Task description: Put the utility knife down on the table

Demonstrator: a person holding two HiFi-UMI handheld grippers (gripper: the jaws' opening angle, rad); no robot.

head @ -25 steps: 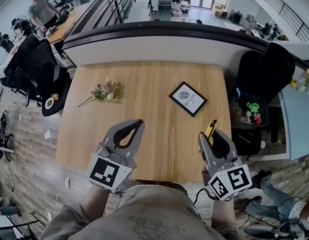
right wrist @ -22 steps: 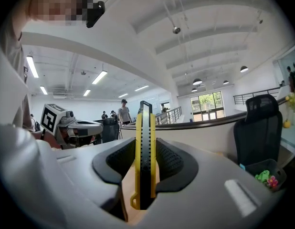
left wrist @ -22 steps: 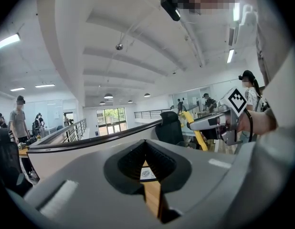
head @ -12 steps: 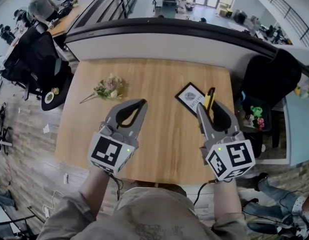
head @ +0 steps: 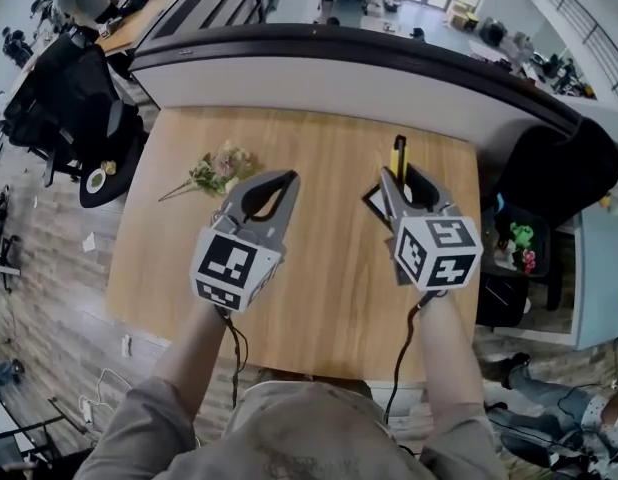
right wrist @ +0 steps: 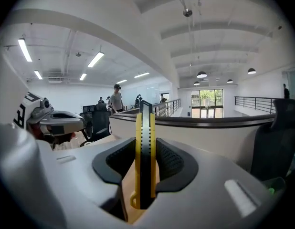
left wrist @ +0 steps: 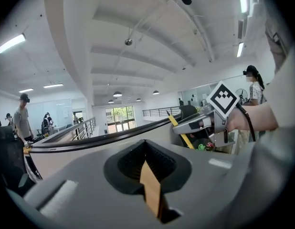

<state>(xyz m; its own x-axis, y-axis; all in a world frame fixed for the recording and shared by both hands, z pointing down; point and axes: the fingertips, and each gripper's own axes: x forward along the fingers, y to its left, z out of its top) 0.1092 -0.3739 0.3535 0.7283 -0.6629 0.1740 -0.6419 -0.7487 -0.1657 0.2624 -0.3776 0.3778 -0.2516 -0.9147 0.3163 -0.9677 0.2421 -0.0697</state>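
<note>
- Over the far right part of the wooden table (head: pixel 319 298), the right gripper (head: pixel 402 182) is clamped on the utility knife (head: pixel 398 157).
- The knife is yellow with a black middle strip. In the right gripper view it stands on edge between the two ribbed pads, squeezed from both sides.
- Its front end sticks out past the jaw tips, pointing away from the person. Its rear end, with a small yellow loop, sits deep in the jaw opening.
- In the left gripper view the knife is held in the air at a slant, off the tabletop.
- The left gripper (head: pixel 280 182) is held over the middle of the table, beside the right one and apart from it.
- Its jaws are closed, tips meeting. Nothing sits between them, and only a strip of tabletop shows through the gap behind the tips.
- Each gripper carries a white cube with black square markers at its near end, and a hand holds each from below.
- A small bunch of flowers (head: pixel 215 171) lies on the table, to the left of the left gripper.
- A black-framed picture (head: pixel 372 200) lies flat under the right gripper, so only a corner of it shows.
- A dark curved rail (head: pixel 339 52) runs along the table's far edge, and a black chair (head: pixel 564 173) stands off the right side.
</note>
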